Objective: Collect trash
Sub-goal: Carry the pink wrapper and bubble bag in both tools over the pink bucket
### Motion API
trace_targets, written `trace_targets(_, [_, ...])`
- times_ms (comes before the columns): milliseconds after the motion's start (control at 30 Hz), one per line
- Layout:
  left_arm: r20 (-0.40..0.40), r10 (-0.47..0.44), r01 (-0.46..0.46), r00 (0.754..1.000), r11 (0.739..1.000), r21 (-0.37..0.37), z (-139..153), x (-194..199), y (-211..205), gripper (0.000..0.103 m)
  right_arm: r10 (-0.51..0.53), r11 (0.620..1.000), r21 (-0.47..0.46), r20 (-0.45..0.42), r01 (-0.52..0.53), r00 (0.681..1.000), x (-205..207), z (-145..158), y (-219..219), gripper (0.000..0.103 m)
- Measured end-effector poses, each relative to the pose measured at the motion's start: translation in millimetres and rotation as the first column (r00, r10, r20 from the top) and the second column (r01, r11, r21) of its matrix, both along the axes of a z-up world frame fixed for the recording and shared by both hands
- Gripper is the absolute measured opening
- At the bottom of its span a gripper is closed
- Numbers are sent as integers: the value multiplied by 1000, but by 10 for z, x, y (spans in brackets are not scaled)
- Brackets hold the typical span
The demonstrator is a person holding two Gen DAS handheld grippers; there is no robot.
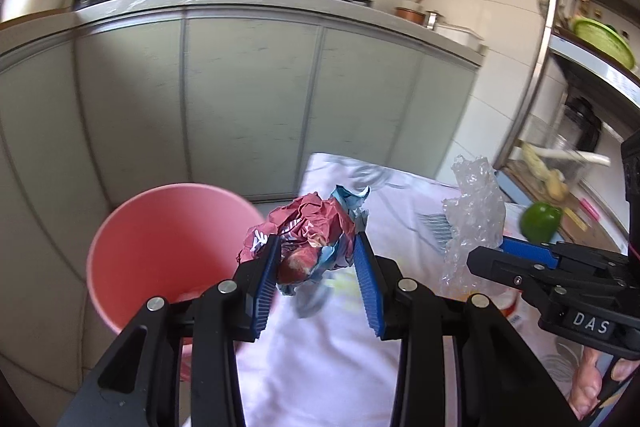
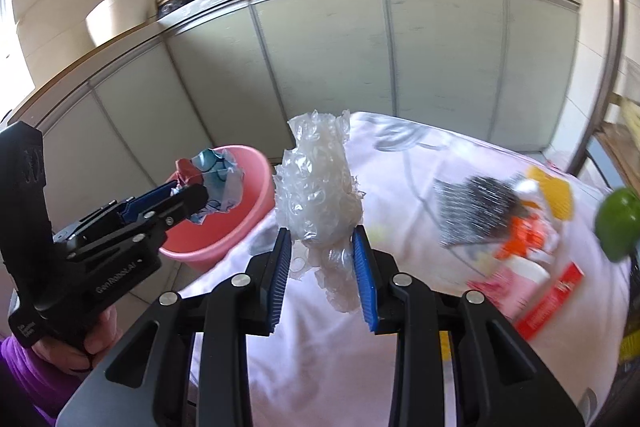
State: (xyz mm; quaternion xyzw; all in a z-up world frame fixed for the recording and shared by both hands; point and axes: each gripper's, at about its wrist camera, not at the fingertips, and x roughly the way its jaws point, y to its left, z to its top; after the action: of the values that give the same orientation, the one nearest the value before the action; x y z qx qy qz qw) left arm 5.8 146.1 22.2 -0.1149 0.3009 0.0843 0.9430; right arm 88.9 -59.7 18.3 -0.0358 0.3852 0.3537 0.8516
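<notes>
My left gripper [image 1: 318, 259] is shut on a crumpled red and blue wrapper [image 1: 308, 231], held above the table's left edge, just right of the pink bucket [image 1: 160, 239] on the floor. In the right wrist view the same left gripper [image 2: 200, 199] with the wrapper [image 2: 214, 179] hangs in front of the bucket [image 2: 240, 211]. My right gripper [image 2: 322, 251] is shut on a wad of clear crinkled plastic film [image 2: 318, 187], above the cloth-covered table [image 2: 400, 307]. From the left wrist camera the right gripper [image 1: 488, 251] with the plastic film [image 1: 472, 219] appears on the right.
More trash lies on the table at the right: a grey-black packet [image 2: 476, 211], orange and white scraps [image 2: 528, 239], a red box [image 2: 548, 299], a yellow piece [image 2: 554, 195]. A green pepper [image 2: 618, 223] sits near the right edge. Grey kitchen cabinets [image 1: 256, 95] stand behind the bucket.
</notes>
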Motion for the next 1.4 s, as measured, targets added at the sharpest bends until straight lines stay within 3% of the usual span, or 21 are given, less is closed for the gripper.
trace_targets(233, [-5, 110, -110, 994, 993, 36, -18, -127, 323, 37, 69, 997, 22, -26, -69, 997, 13, -67, 511, 32])
trace_targets(433, [-16, 190, -190, 982, 982, 22, -53, -181, 566, 37, 106, 994, 35, -26, -105, 994, -26, -106, 823, 32])
trace_targets(1400, [-98, 360, -356, 928, 933, 51, -400, -172, 1066, 37, 159, 987, -19, -34, -159, 987, 42, -440, 1628, 32])
